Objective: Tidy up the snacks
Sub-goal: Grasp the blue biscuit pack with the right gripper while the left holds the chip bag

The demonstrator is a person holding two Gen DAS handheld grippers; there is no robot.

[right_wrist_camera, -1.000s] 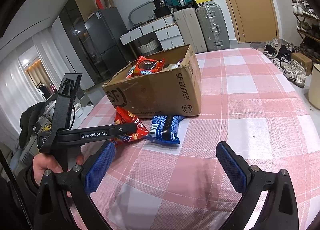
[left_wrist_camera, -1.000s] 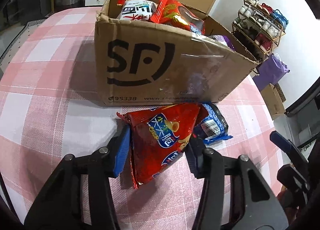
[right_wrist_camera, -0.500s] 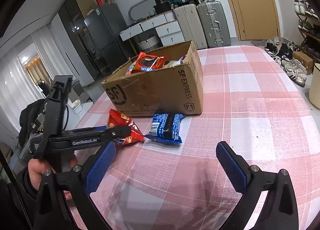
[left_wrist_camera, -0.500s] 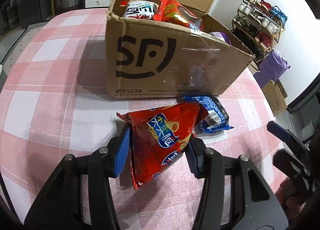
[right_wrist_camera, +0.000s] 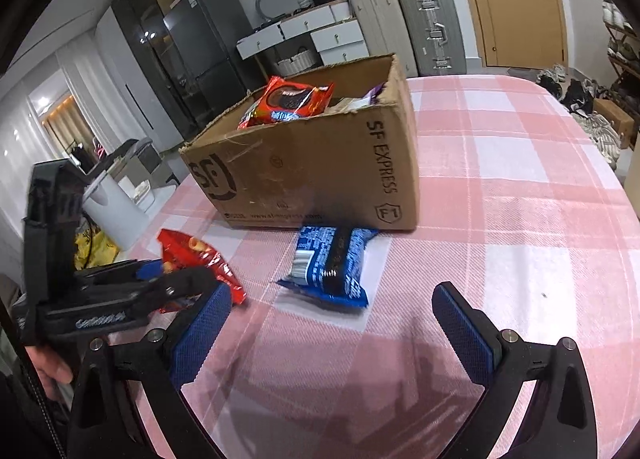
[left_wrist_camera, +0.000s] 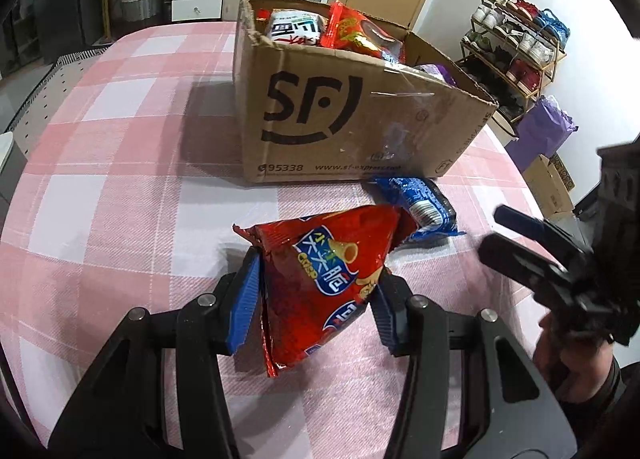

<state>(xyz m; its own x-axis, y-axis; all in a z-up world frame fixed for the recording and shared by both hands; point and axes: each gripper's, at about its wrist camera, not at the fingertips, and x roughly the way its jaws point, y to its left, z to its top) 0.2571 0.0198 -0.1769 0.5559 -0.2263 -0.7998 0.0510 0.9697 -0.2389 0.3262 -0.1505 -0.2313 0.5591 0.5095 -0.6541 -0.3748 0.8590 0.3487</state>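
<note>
Left wrist view: red snack bag (left_wrist_camera: 320, 283) clamped between the blue pads of the left gripper (left_wrist_camera: 316, 299), lifted clear of the table (left_wrist_camera: 120, 219), short of the cardboard box (left_wrist_camera: 340, 119). Box sits toward the table's far edge, open-topped, already loaded with packets up to rim level. Blue cookie pack (left_wrist_camera: 420, 205) lies flat on the table just beside the box's near wall, at its right corner.

Right wrist view: right gripper (right_wrist_camera: 340, 323) spread wide, nothing between the pads, low over the table and pointed at the blue cookie pack (right_wrist_camera: 336, 263). Left gripper (right_wrist_camera: 160, 291) with its red bag (right_wrist_camera: 192, 259) shows near the table's left edge.

Risks, as judged:
- Grip is on the bag's lower body only; slick foil, air-filled, so it may slide out or pop if squeezed harder.
- Box contents ride high; dropping another bag on top could spill it over the rim.
- Both grippers work close together; a clash is possible.
</note>
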